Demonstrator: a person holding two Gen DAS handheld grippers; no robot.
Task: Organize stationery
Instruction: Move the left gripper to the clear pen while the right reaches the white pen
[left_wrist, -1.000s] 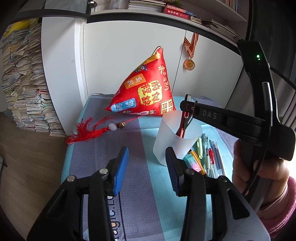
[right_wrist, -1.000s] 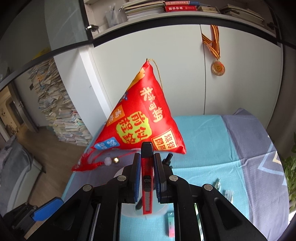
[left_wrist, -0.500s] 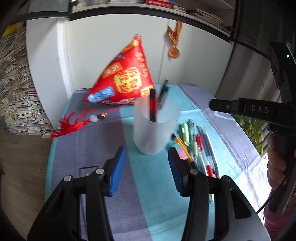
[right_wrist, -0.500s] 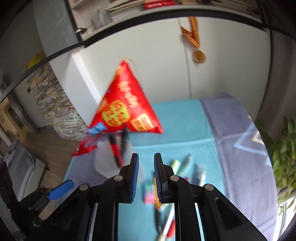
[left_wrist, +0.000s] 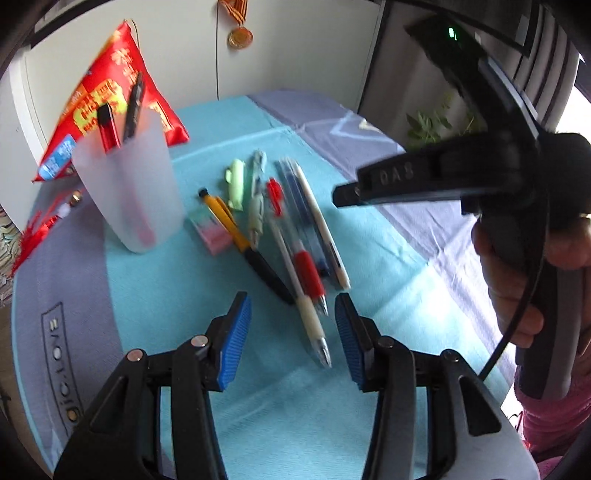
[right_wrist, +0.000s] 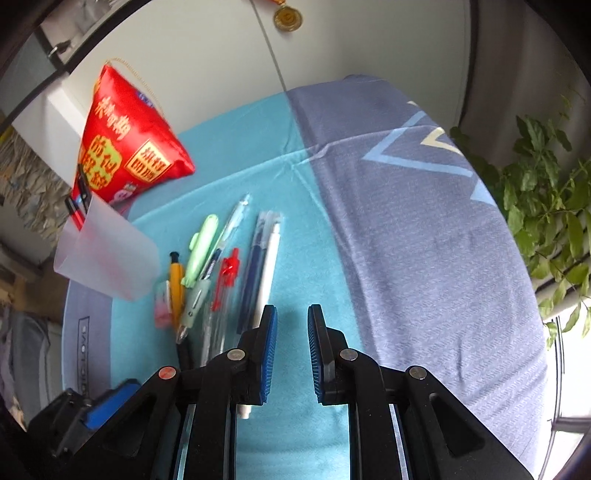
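A frosted plastic cup (left_wrist: 129, 192) stands on the table's left and holds a red utility knife (left_wrist: 109, 127) and a dark pen (left_wrist: 133, 105); the cup also shows in the right wrist view (right_wrist: 105, 254). Several pens lie in a row beside it: a red-grip pen (left_wrist: 306, 273), a white pen (right_wrist: 267, 273), a green highlighter (right_wrist: 201, 247), a yellow knife (left_wrist: 225, 221) and a pink eraser (left_wrist: 212, 230). My left gripper (left_wrist: 293, 332) is open just in front of the pen tips. My right gripper (right_wrist: 291, 347) is open and empty above the white pen's near end.
A red pyramid-shaped cushion (right_wrist: 122, 144) with a tassel sits at the back left against white cupboards. A medal (right_wrist: 287, 16) hangs on the cupboard door. A leafy plant (right_wrist: 543, 206) stands past the table's right edge. The blue and grey tablecloth (right_wrist: 424, 240) covers the table.
My right gripper let the red utility knife go into the cup, opened and swung right over the pens. My left gripper moved right from the cup towards the pens.
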